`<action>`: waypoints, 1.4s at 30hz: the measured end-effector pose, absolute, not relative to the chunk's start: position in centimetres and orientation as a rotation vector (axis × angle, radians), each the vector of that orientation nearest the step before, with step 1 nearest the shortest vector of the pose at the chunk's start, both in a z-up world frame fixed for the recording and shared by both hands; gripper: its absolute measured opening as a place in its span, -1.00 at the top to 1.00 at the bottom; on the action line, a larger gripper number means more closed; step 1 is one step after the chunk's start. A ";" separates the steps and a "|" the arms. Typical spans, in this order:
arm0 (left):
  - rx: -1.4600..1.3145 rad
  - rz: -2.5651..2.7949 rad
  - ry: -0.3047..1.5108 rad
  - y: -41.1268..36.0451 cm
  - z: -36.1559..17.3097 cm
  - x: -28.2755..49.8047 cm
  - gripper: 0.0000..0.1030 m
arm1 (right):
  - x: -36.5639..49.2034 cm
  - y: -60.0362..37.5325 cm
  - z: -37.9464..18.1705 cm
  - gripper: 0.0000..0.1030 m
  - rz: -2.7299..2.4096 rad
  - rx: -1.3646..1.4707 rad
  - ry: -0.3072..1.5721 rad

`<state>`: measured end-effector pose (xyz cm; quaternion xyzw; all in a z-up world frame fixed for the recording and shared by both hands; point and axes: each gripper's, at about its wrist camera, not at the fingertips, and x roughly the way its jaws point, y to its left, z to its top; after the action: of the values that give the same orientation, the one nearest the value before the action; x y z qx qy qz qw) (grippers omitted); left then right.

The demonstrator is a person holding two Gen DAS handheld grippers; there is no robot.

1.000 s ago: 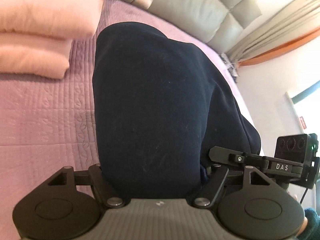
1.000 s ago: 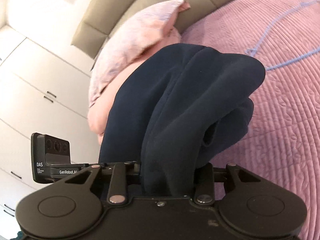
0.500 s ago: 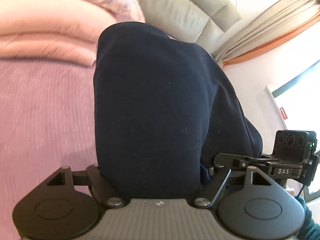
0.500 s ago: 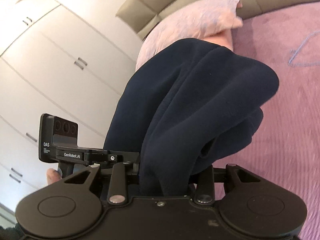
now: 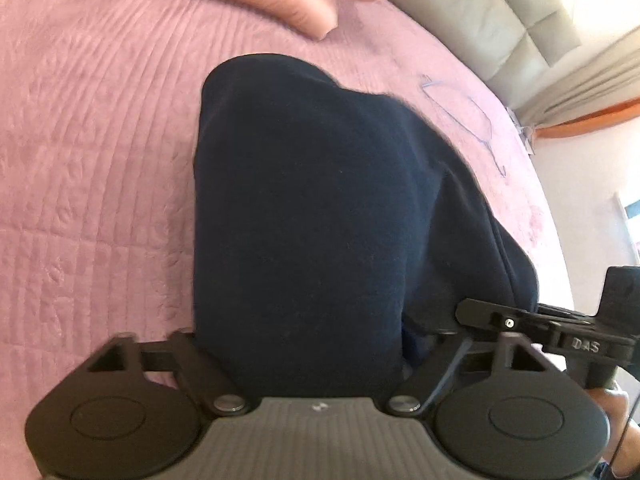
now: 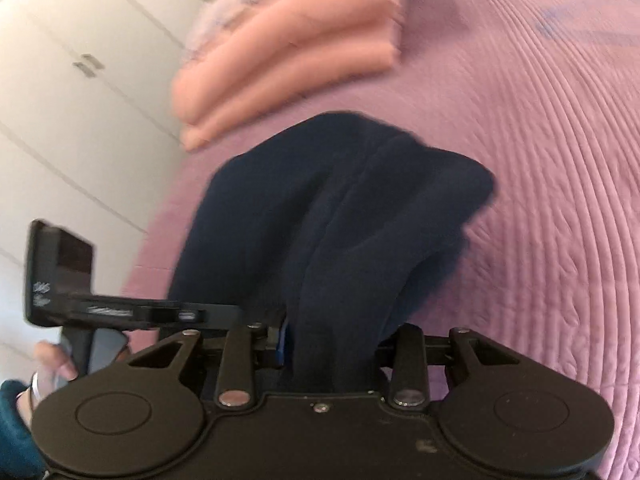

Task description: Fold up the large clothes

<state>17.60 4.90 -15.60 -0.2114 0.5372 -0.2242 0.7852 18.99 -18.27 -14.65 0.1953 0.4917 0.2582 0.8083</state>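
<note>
My left tool (image 5: 316,344): jaws opening, wide, navy garment (image 5: 320,208) bunched between them, draped ahead over purple quilted bed (image 5: 88,152). Grip letting go, I judge. My right tool (image 6: 332,344): jaws narrower, closing slightly, clamped on thick gathered fold of same garment (image 6: 320,216). Fabric looks like soft, heavy fleece: limp, sags, no stiffness, unlikely to slip. Best hold: edges or corners, several layers pinched together. Pink folded bedding (image 6: 288,60) lies beyond, apart from garment.
</note>
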 end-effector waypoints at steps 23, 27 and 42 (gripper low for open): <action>-0.229 -0.361 0.943 4.4 -10.6 24.3 -1.00 | 24.9 -14.3 -12.4 -0.62 0.511 0.040 0.932; -0.288 -0.286 0.991 4.4 -14.6 26.1 -1.00 | 27.9 -16.2 -17.5 -1.00 0.434 0.214 1.037; -0.225 -0.245 0.945 6.7 -7.8 19.4 -0.87 | 23.3 -21.6 -12.2 -0.88 0.292 0.216 1.036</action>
<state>19.41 6.73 -7.85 -0.1078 0.4529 -0.1172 0.8772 23.33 -21.57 -12.24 0.1027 0.4926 0.1385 0.8530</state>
